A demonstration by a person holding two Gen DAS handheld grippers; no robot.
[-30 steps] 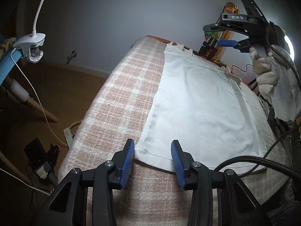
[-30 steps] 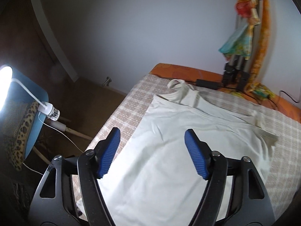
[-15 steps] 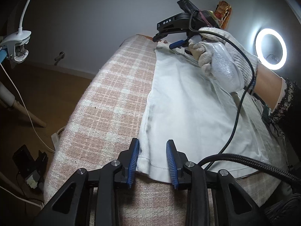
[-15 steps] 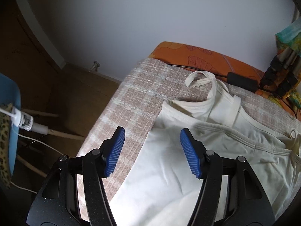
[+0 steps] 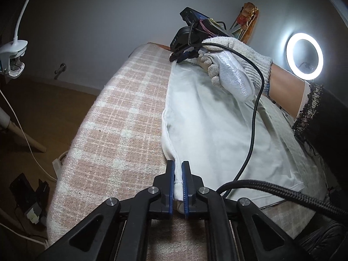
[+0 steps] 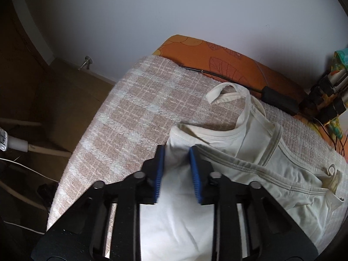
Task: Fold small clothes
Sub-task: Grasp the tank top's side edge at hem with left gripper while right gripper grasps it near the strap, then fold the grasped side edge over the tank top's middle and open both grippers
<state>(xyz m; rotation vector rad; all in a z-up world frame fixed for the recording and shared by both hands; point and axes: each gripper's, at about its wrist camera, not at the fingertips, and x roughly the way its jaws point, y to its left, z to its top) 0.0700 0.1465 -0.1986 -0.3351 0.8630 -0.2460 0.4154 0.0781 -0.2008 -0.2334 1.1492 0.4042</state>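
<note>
A white sleeveless top lies flat on a pink plaid blanket. My left gripper is shut on the near hem corner of the top. In the right wrist view the top shows its straps and neckline. My right gripper has its blue pads on either side of the top's upper left corner, with a gap still between them and cloth bunched in it. The right gripper also shows in the left wrist view, held by a gloved hand at the far end of the top.
A ring light glows at the right. A black cable trails across the top. An orange cushion and a black power adapter lie at the far edge. The blanket's left edge drops to the floor.
My left gripper has closed onto the hem corner. My right gripper has moved down to the top's upper left corner and its jaws have narrowed around the cloth.
</note>
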